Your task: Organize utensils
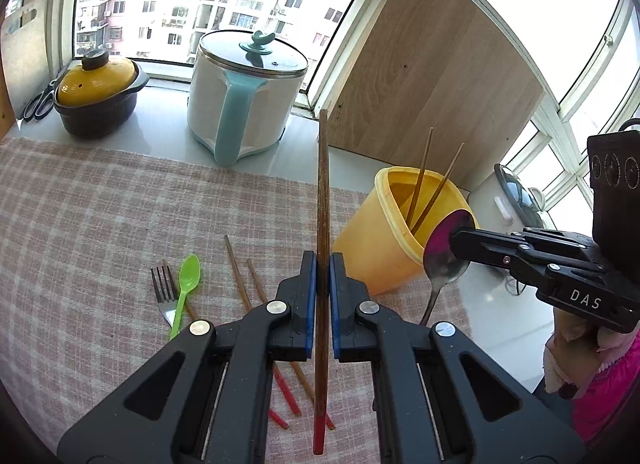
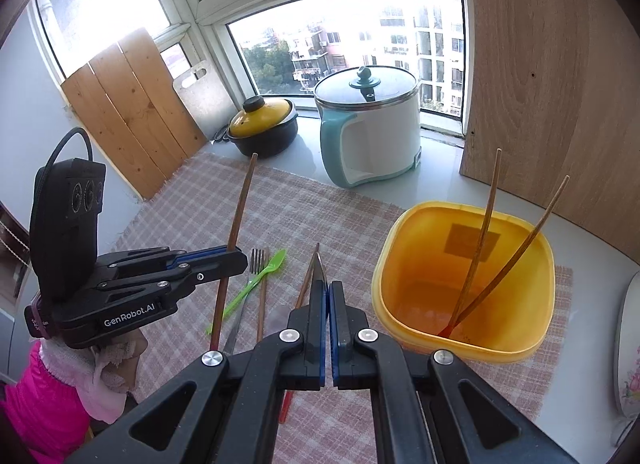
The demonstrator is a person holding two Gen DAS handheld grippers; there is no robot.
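From the left wrist view, the risk is the long chopstick (image 1: 322,224): it is pinched near its lower third, so most of its length stands free above the pads and could pivot or slip as it is carried toward the yellow bin (image 1: 390,236). A slanted tip could also catch the bin's rim or knock the two chopsticks (image 1: 434,188) already leaning inside. The left hand-held gripper (image 1: 323,288) is pressed nearly together, clamping that chopstick upright. To its right, the right hand-held gripper (image 1: 460,244) grips a metal spoon (image 1: 444,260) by the bowl, just beside the bin.

From the right wrist view, the spoon (image 2: 320,268) appears edge-on, a thin sliver between the pads, so the hold looks shallow and the hanging handle could swing or drop out. The right hand-held gripper (image 2: 327,292) is fully pressed together on it. A fork (image 2: 256,264), green spoon (image 2: 256,284) and more chopsticks (image 2: 262,304) lie on the checked cloth (image 2: 320,208) over the bench.
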